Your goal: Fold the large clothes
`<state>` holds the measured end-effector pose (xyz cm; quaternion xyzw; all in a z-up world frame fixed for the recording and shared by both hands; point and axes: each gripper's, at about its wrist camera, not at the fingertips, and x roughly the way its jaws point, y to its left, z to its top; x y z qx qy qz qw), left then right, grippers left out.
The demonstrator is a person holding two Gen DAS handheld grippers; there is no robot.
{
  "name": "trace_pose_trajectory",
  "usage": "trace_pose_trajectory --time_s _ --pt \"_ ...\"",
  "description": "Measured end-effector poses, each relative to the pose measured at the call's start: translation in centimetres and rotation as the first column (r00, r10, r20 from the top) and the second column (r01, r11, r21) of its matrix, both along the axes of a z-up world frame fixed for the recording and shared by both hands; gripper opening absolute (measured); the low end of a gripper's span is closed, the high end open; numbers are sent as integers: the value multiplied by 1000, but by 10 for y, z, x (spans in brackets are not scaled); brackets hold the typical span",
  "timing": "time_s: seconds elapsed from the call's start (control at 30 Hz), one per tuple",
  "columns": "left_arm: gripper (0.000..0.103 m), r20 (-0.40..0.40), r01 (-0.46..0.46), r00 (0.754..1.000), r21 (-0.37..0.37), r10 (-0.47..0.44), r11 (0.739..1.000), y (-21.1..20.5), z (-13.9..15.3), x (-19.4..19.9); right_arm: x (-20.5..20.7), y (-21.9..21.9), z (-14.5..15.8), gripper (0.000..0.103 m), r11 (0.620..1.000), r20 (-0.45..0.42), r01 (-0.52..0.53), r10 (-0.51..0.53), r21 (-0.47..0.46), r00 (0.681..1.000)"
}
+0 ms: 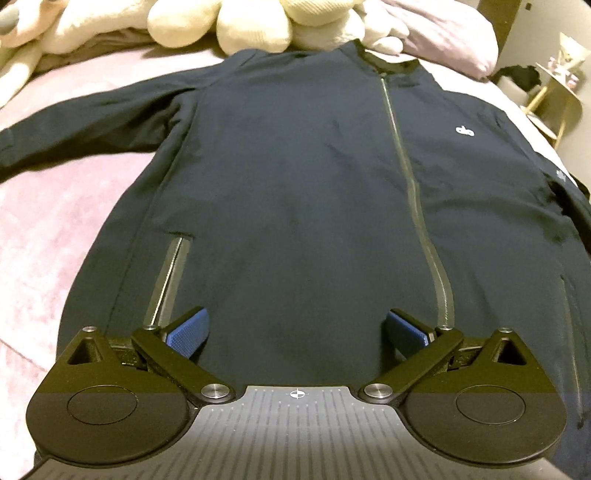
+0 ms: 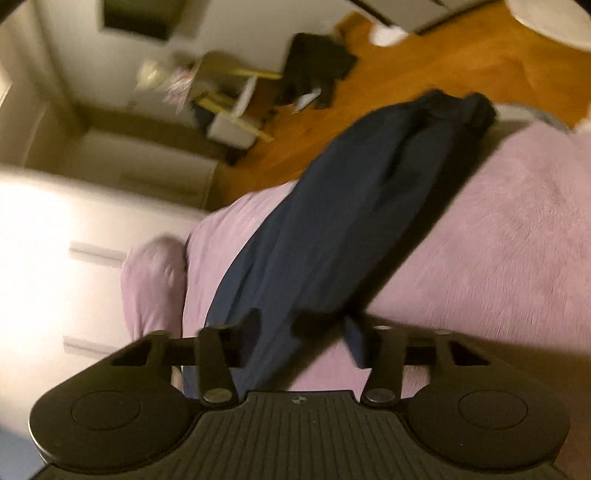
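A dark navy zip jacket (image 1: pixel 295 177) lies flat, front up, on a pink bed cover (image 1: pixel 55 229), collar at the far end. Its left sleeve (image 1: pixel 74 122) is spread out to the side. My left gripper (image 1: pixel 297 332) is open and empty, low over the jacket's hem, blue pads (image 1: pixel 186 330) on either side of the cloth. In the blurred right wrist view, my right gripper (image 2: pixel 303 332) is open over the jacket's other sleeve (image 2: pixel 351 206), which stretches away across the cover to the bed's edge. The sleeve passes between the fingers.
Cream plush toys (image 1: pixel 251 26) and a lilac pillow (image 1: pixel 454 40) lie beyond the collar. A gold side table (image 1: pixel 554 85) stands at the right. Past the bed edge are a wooden floor (image 2: pixel 424 70), dark clothes (image 2: pixel 317 70), boxes (image 2: pixel 229 103) and a white cabinet (image 2: pixel 74 236).
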<state>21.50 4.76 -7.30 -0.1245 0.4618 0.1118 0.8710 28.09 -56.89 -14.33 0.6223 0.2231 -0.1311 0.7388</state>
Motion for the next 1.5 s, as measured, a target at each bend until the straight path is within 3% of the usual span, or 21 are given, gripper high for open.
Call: trace_pose_trajectory --time_s 0.13,0.23,0.33,0.4,0.43,0.5,0.57,0.6,0.63,0.7,0.77,0.83,0.9,0.93,1.0,1.13,1.2,1.3,1.4,1.47,1.5 --pt "103 -7 23 1000 13 -23 1000 -1 -6 3 2 -9 -19 35 991 23 101 -103 83 994" --pt "103 -9 36 999 12 -36 999 1 -6 4 11 -18 -17 30 996 -6 83 -83 34 997" --pt "103 -26 56 998 -1 -56 998 4 -3 5 31 -21 5 17 989 -110 37 -53 -143 993" --pt "103 -20 42 999 -6 -42 999 7 2 4 42 -4 41 16 939 -153 -4 -52 -344 987" --pt "103 -5 32 999 -12 -32 999 9 5 4 44 14 65 16 880 -159 -41 -40 -474 987" --pt "103 38 18 999 -37 -17 999 12 14 3 54 74 114 16 650 -152 -156 64 -743 986" --pt "103 85 32 996 -75 -25 997 15 23 6 61 141 142 18 437 -150 -252 253 -864 956" --pt "103 102 43 994 -92 -33 995 15 27 7 62 176 147 21 331 -165 -285 347 -899 923" --pt "103 122 55 992 -112 -41 992 16 31 9 62 214 148 31 208 -192 -310 447 -928 874" --pt "103 152 86 986 -149 -63 985 17 37 15 61 275 136 42 14 -261 -327 574 -945 777" --pt "103 172 117 981 -180 -86 977 17 40 25 61 328 109 49 -139 -367 -368 637 -920 678" --pt "103 175 151 978 -212 -114 965 16 41 40 71 360 79 65 -260 -497 -444 643 -857 582" --pt "103 178 184 974 -250 -142 950 14 38 55 81 377 48 67 -327 -611 -540 603 -776 513" --pt "103 185 198 971 -276 -151 941 12 36 65 81 376 44 69 -313 -608 -547 602 -777 518" --pt "103 191 209 970 -323 -153 923 7 31 84 74 362 57 69 -226 -555 -563 645 -795 525" --pt "102 194 230 968 -444 -157 866 -9 16 132 58 311 92 75 62 -356 -576 730 -815 583" --pt "88 188 238 968 -477 -167 846 -18 9 147 57 283 96 74 222 -264 -587 732 -778 628" --pt "78 92 213 977 -499 -193 840 -31 -9 175 42 248 89 57 430 -143 -604 725 -671 674" --pt "68 39 175 982 -526 -182 832 -34 -23 188 29 222 71 48 546 -81 -624 713 -559 697" --pt "60 22 148 987 -538 -161 830 -35 -27 194 24 216 55 48 582 -66 -633 708 -511 704" --pt "45 13 130 989 -535 -145 835 -34 -28 196 24 216 49 47 587 -67 -638 708 -498 703"
